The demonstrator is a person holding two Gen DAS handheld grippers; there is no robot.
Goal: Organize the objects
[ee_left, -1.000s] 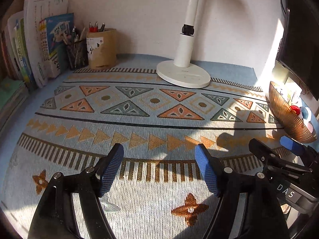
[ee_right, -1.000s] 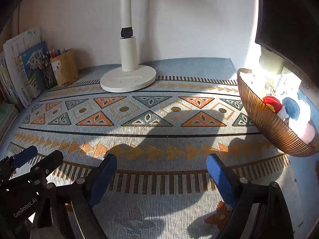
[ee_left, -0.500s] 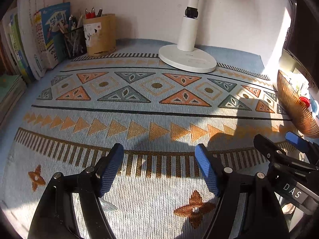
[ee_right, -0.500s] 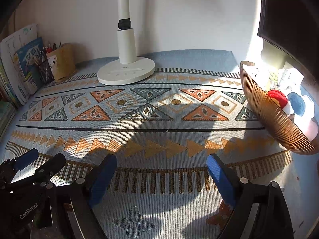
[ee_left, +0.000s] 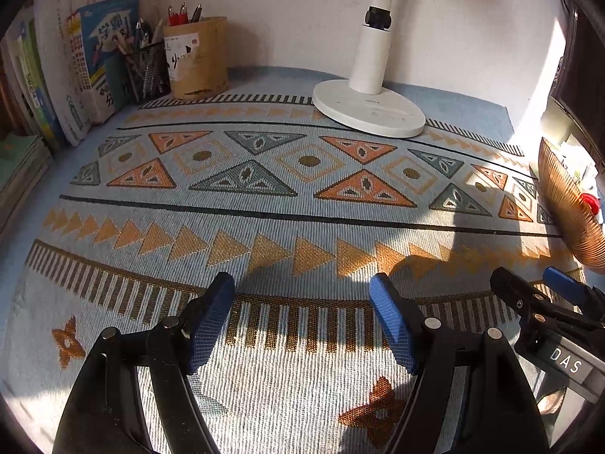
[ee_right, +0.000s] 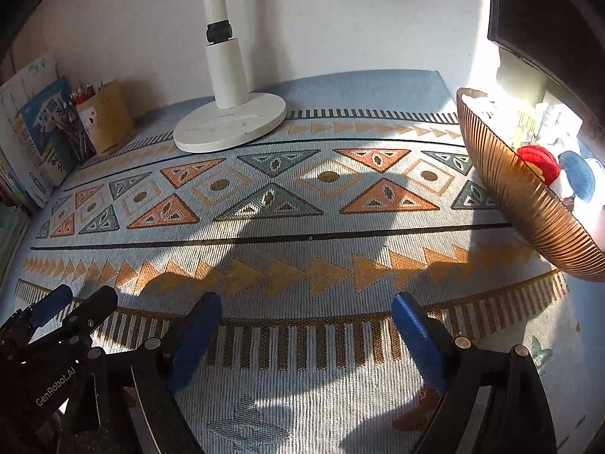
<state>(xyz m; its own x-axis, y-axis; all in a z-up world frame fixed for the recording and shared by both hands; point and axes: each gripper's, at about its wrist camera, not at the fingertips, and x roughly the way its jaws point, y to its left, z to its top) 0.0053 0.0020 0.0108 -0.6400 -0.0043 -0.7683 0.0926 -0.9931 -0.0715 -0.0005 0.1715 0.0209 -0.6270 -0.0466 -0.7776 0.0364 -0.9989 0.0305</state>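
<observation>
Left gripper: your left gripper [ee_left: 302, 302] hangs over the near edge of the patterned cloth [ee_left: 302, 196] with its blue pads well apart and nothing between them.
Right gripper: your right gripper [ee_right: 306, 321] sits just beside the left one, jaws spread wider still, also empty, above the striped border of the cloth.
Cloth: it lies flat, its middle bare, crossed by the grippers' shadows and patches of sun.
Basket: the ribbed copper basket [ee_right: 529, 204] stands at the right edge of the cloth, holding a red thing [ee_right: 539, 159] and a blue thing [ee_right: 576, 176]; what they are you cannot tell.
Lamp: the white lamp [ee_right: 230, 121] stands on its round base at the far side, near the wall.
Pen pots: a brown pot [ee_left: 196, 58] and a black mesh pot [ee_left: 147, 70] with pens stand touching in the far left corner.
Books: upright books [ee_left: 94, 56] lean just beside the pots.
</observation>
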